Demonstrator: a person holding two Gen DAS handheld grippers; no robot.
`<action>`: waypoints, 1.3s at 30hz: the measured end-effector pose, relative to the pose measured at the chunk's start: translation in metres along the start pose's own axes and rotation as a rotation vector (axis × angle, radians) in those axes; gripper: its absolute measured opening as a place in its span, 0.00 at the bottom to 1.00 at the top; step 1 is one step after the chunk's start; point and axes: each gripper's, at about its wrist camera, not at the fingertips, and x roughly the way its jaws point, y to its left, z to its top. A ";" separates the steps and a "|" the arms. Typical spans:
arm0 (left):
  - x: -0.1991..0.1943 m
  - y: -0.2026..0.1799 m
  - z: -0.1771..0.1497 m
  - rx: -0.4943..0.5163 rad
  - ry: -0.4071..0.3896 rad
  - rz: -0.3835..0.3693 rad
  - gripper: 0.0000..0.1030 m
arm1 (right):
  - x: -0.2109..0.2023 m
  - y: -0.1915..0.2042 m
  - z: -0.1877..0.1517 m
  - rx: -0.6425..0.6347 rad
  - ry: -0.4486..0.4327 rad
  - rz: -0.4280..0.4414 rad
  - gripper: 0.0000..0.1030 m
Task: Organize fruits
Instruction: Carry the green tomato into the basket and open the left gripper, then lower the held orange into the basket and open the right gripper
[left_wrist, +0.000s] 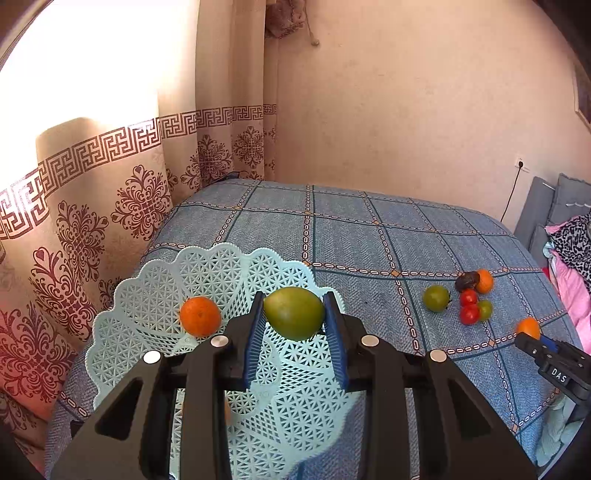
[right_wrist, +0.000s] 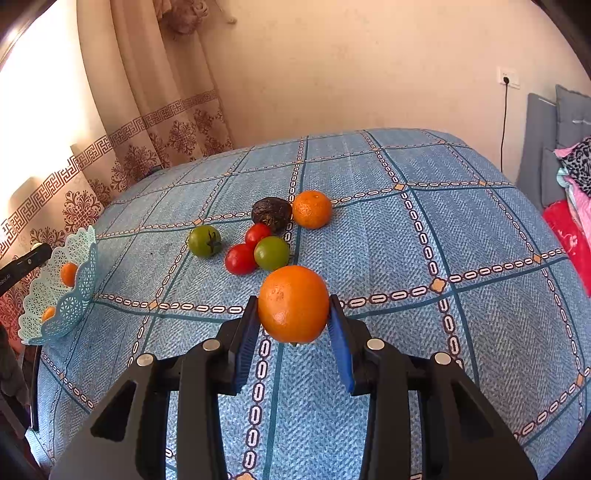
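Note:
My left gripper (left_wrist: 294, 314) is shut on a green mango (left_wrist: 293, 312), held over the pale blue lattice basket (left_wrist: 155, 280). An orange (left_wrist: 200, 316) lies inside the basket at the left. My right gripper (right_wrist: 293, 314) is shut on a large orange (right_wrist: 293, 303) just above the blue checked cloth. Beyond it lies a cluster: a green tomato (right_wrist: 204, 240), two red tomatoes (right_wrist: 240, 259), another green tomato (right_wrist: 271, 253), a dark avocado (right_wrist: 272, 213) and an orange (right_wrist: 312, 209). The basket (right_wrist: 79, 291) shows at the far left of the right wrist view with two oranges in it.
The blue checked cloth (left_wrist: 369, 236) covers a rounded table. A patterned curtain (left_wrist: 92, 206) hangs close on the left, a bare wall stands behind, and grey cushions with pink and leopard-print fabric (left_wrist: 569, 251) are at the right. A cable hangs from a wall socket (right_wrist: 509, 79).

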 end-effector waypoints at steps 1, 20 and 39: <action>0.001 0.004 -0.001 -0.004 0.001 0.007 0.31 | -0.001 0.002 0.000 -0.002 -0.001 0.001 0.36; 0.007 0.049 0.002 -0.136 0.005 0.053 0.70 | -0.018 0.081 0.024 -0.082 -0.037 0.134 0.36; -0.017 0.081 0.018 -0.206 -0.057 0.098 0.77 | -0.012 0.217 0.028 -0.231 -0.010 0.330 0.36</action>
